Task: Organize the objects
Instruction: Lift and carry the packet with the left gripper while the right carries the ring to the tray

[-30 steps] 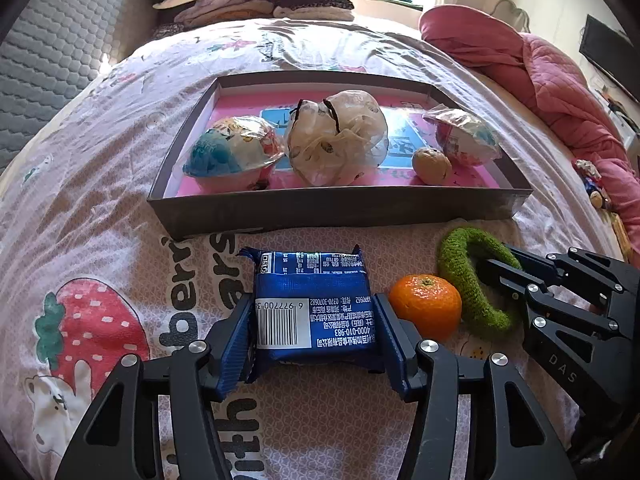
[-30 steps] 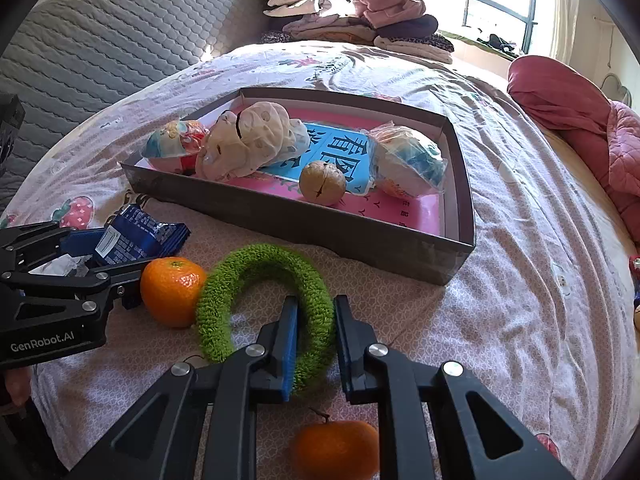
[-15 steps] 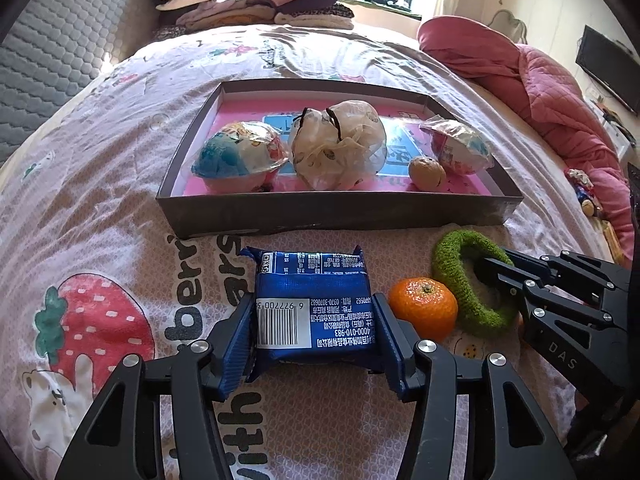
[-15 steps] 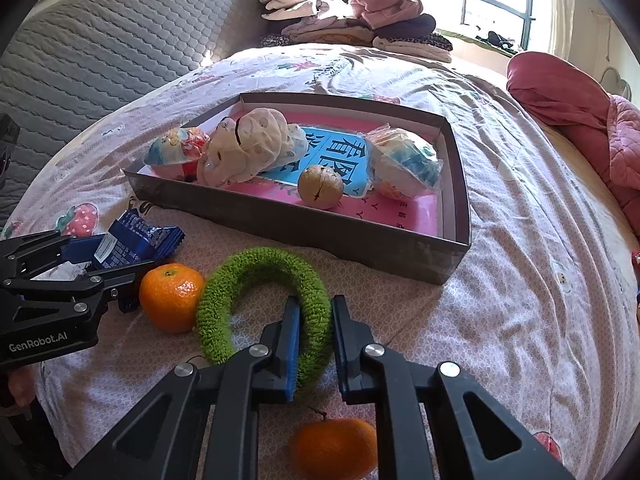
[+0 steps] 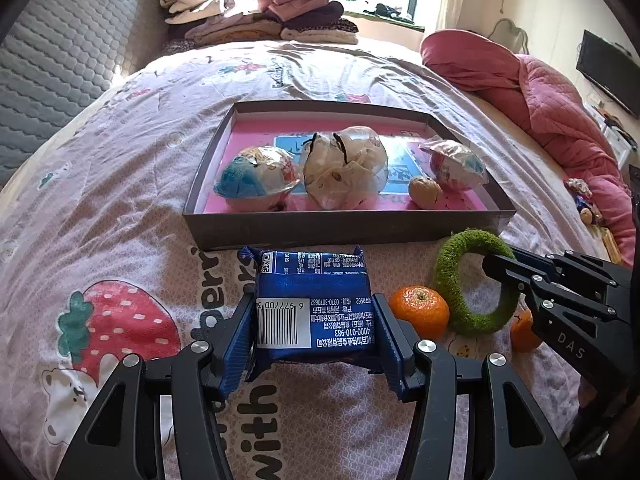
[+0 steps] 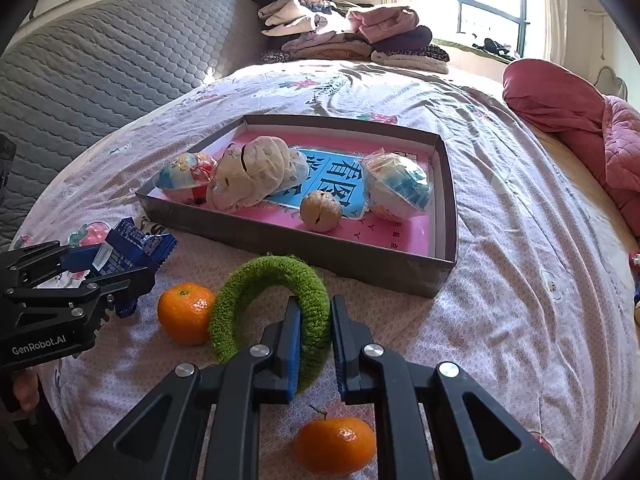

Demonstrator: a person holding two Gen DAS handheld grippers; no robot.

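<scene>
My left gripper (image 5: 314, 310) is shut on a blue snack packet (image 5: 316, 296), barcode side up, just above the bedspread in front of the tray. My right gripper (image 6: 316, 308) is shut on the near side of a green fuzzy ring (image 6: 260, 276), whose far side stands up from the bed. One orange (image 6: 186, 312) lies between the packet and the ring, touching the ring. A second orange (image 6: 336, 444) lies under my right gripper. In the left wrist view the ring (image 5: 452, 264) and the right gripper (image 5: 496, 260) are at the right.
A grey tray (image 5: 348, 228) with a pink floor sits on the bed beyond both grippers, holding three wrapped round items and a walnut (image 6: 320, 212). Folded clothes (image 5: 256, 16) are stacked at the far end. A pink quilt (image 5: 540, 92) lies to the right.
My left gripper has risen a little with the blue packet, so the tray looks farther off. The right jaws have pinched tighter on the green ring, staying in place.
</scene>
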